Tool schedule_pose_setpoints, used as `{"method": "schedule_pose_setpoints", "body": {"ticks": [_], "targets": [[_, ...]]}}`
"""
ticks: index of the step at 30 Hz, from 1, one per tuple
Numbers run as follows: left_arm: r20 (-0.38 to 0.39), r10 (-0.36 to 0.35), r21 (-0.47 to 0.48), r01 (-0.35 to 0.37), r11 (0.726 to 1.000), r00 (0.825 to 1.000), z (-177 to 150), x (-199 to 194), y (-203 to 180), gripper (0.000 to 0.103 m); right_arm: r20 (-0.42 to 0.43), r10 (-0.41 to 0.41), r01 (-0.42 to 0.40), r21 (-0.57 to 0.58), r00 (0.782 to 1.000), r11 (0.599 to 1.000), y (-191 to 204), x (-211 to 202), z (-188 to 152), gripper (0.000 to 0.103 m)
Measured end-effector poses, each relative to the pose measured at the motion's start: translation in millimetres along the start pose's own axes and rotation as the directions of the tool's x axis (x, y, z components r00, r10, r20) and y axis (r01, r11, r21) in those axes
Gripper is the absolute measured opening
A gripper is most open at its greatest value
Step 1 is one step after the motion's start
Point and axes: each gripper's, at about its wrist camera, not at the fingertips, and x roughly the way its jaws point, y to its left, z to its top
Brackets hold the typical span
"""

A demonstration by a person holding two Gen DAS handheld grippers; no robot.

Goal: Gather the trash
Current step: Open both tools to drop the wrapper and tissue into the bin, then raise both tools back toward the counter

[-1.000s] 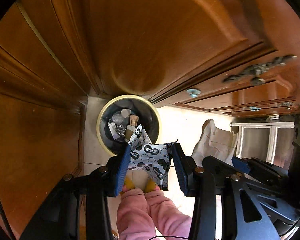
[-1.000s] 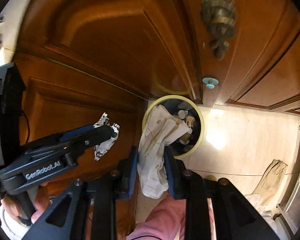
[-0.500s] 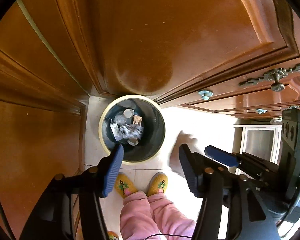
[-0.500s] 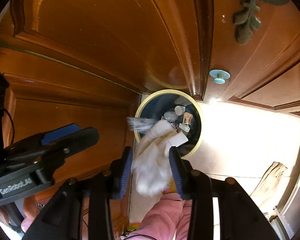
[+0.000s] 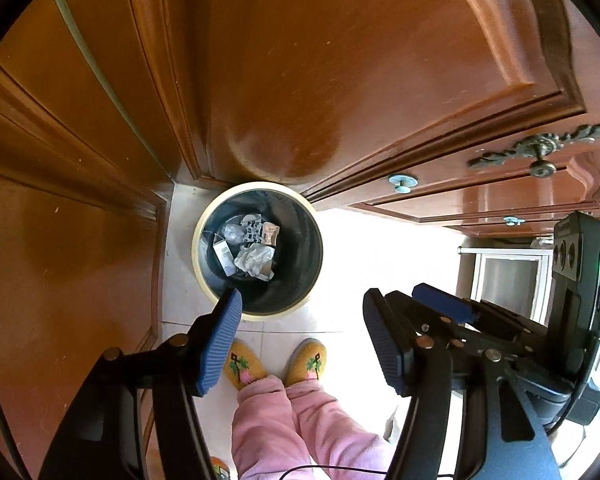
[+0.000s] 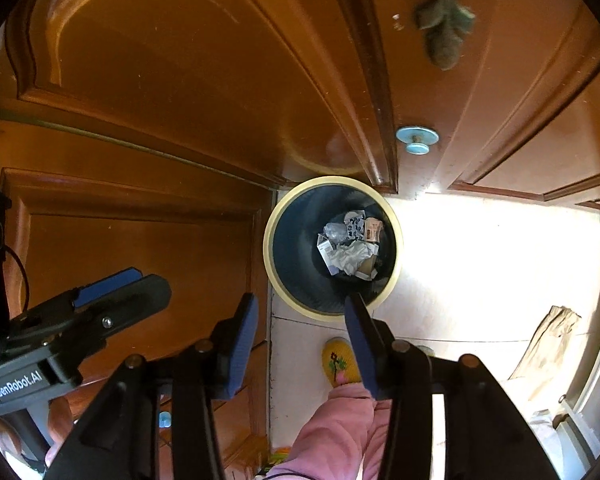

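A round dark bin with a cream rim [image 5: 199,256] stands on the pale floor against wooden cabinets; it also shows in the right wrist view [image 6: 398,264]. Inside lie a crumpled white paper [image 5: 254,260], a black-and-white patterned wrapper [image 5: 253,229] and other scraps; the paper [image 6: 350,257] and wrapper [image 6: 355,224] also show in the right wrist view. My left gripper [image 5: 302,340] is open and empty, high above the bin's near rim. My right gripper [image 6: 302,336] is open and empty, also above the near rim. The left gripper [image 6: 100,304] shows in the right view, the right one [image 5: 440,304] in the left view.
Wooden cabinet doors [image 5: 340,80] with blue knobs [image 6: 416,140] and an ornate metal handle [image 5: 540,156] stand behind the bin. The person's yellow slippers [image 5: 244,364] and pink trousers [image 5: 292,424] are below. A crumpled brown paper bag [image 6: 548,340] lies on the floor at right.
My left gripper opened and dropped the patterned wrapper into the bin. My right gripper opened and dropped the crumpled white paper into the bin. Both now hang empty.
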Motion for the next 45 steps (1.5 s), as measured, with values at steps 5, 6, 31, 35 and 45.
{"method": "schedule_pose_setpoints", "body": {"ticks": [5, 6, 31, 35, 45], "targets": [[0.009, 0.005, 0.009, -0.005, 1.000, 1.000, -4, -22, -8, 0.061, 0.015, 0.004, -0.004, 0.007, 1.000, 1.000, 4, -22, -2, 0.046], [0.013, 0.003, 0.008, -0.003, 1.000, 1.000, -5, -28, -10, 0.061, 0.019, 0.007, -0.007, 0.010, 1.000, 1.000, 5, -29, -3, 0.046], [0.269, 0.028, 0.160, -0.073, 0.984, 0.963, 1, -278, -106, 0.061, 0.202, 0.040, -0.027, -0.070, 0.979, 0.997, 75, -269, -26, 0.046], [0.330, 0.038, 0.188, -0.105, 0.977, 0.943, 14, -315, -125, 0.062, 0.265, 0.055, -0.032, -0.089, 0.963, 0.996, 88, -302, -24, 0.046], [0.452, 0.047, 0.254, -0.179, 0.950, 0.891, 55, -378, -162, 0.063, 0.415, 0.078, -0.045, -0.090, 0.906, 0.995, 114, -362, -11, 0.046]]}}
